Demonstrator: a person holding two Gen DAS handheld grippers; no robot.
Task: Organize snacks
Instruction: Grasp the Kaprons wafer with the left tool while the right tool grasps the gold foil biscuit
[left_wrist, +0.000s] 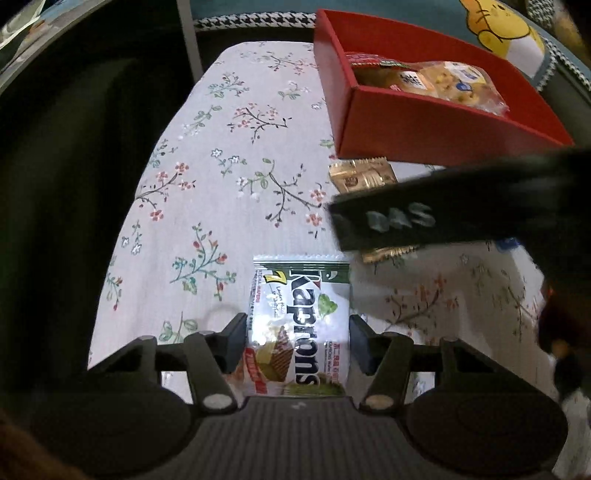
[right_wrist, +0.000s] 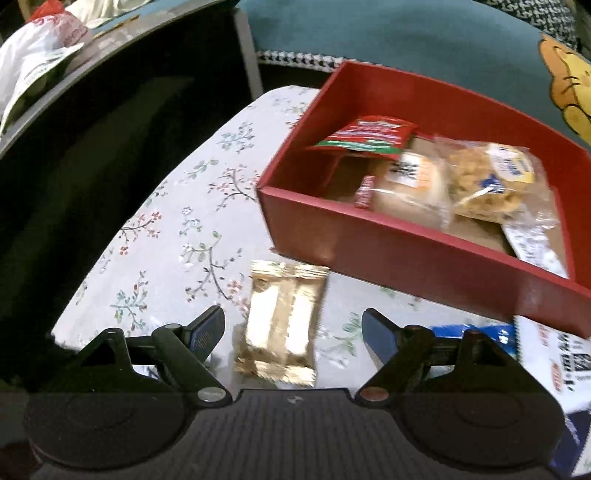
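Green-and-white Kaprons wafer packet (left_wrist: 301, 325) sits pinched between my left gripper's (left_wrist: 297, 341) pads; my right gripper (right_wrist: 293, 332) hangs open astride the gold foil packet (right_wrist: 282, 321), both likely bound for the red box (right_wrist: 424, 254) ahead.

Both tools steeply nose-down: left tool (left_wrist: 297, 334) jaws pinched in, right tool (right_wrist: 293, 328) agape.
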